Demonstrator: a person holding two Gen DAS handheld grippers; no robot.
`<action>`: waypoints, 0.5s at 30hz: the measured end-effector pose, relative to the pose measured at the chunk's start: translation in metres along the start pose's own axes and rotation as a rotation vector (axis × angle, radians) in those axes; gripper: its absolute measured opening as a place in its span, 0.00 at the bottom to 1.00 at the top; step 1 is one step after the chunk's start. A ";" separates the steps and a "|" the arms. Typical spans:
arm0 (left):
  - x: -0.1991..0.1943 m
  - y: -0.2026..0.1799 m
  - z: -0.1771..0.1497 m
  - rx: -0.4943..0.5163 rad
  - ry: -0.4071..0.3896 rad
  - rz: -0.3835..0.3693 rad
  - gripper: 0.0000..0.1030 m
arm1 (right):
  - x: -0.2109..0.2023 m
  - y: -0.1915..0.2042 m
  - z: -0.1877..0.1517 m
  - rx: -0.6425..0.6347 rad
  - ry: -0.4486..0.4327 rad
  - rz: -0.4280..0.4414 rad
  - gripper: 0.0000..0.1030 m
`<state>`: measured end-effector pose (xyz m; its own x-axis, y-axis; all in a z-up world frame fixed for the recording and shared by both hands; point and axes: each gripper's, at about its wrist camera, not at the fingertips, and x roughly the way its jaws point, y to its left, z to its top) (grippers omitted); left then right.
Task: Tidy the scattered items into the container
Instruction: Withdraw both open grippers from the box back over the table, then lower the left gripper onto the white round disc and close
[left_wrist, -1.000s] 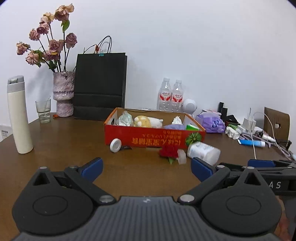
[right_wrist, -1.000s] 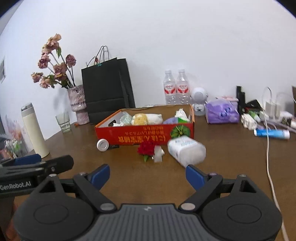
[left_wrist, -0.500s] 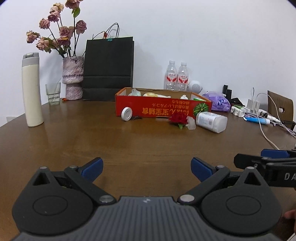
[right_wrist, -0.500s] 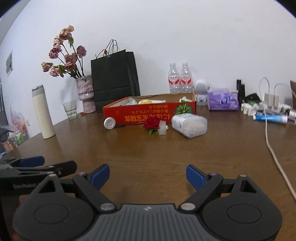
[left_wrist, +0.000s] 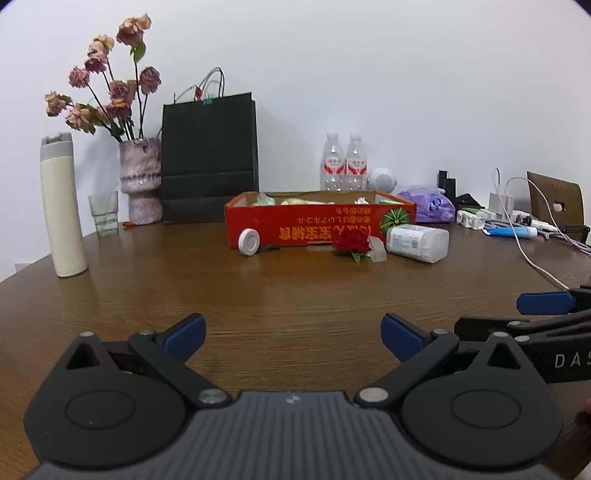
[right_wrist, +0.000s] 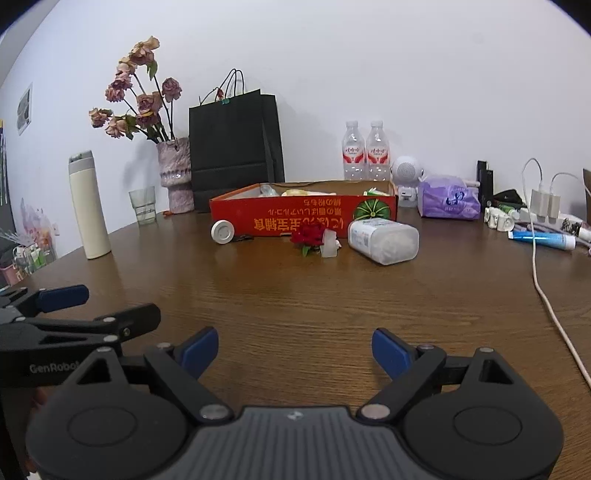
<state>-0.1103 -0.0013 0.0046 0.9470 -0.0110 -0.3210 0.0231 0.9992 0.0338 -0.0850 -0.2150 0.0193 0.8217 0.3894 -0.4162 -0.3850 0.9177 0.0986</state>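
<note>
Grippers poised over a brown wooden table (left_wrist: 288, 295): the left gripper (left_wrist: 291, 332) and the right gripper (right_wrist: 293, 345) both hover low at the near edge with blue-tipped fingers (left_wrist: 184, 332) spread wide and nothing between them, well apart from the clutter. Across the table sits the red cardboard box (left_wrist: 317, 223), printed with yellow characters that read upside down and a green pumpkin picture at its right end; a few pale items already lie inside, though what they are is hard to tell from this low angle. Against its front wall lie the scattered pieces: a white round cap (left_wrist: 248, 240) standing on edge with a small dark item beside it, a red rose (left_wrist: 349, 242) next to a small clear cup (left_wrist: 376, 249), and a white plastic bottle (left_wrist: 417, 242) tipped on its side. Only the right wrist view catches the lettering "GenRobot" on the left gripper's side and a crowded shelf of small things at the far left; only the left wrist view shows "DAS" on the right gripper's body and a brown chair back (left_wrist: 557, 199) at the right. Behind the box stand a black paper bag (right_wrist: 236, 147), a vase of dried roses (right_wrist: 175, 173), a cream flask (right_wrist: 88, 205) and two red-labelled water bottles (right_wrist: 365, 151).
</note>
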 end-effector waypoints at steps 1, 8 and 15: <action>0.000 0.000 0.000 -0.001 -0.001 0.001 1.00 | 0.000 0.000 0.000 0.001 0.002 0.001 0.88; 0.003 0.003 0.001 -0.016 0.023 -0.015 1.00 | 0.002 0.001 0.000 -0.010 0.023 0.009 0.92; 0.019 0.011 0.006 -0.061 0.151 -0.074 1.00 | 0.011 -0.024 0.010 0.157 0.089 0.063 0.93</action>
<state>-0.0903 0.0091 0.0048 0.8846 -0.0827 -0.4590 0.0669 0.9965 -0.0507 -0.0628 -0.2316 0.0214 0.7549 0.4439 -0.4829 -0.3581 0.8957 0.2637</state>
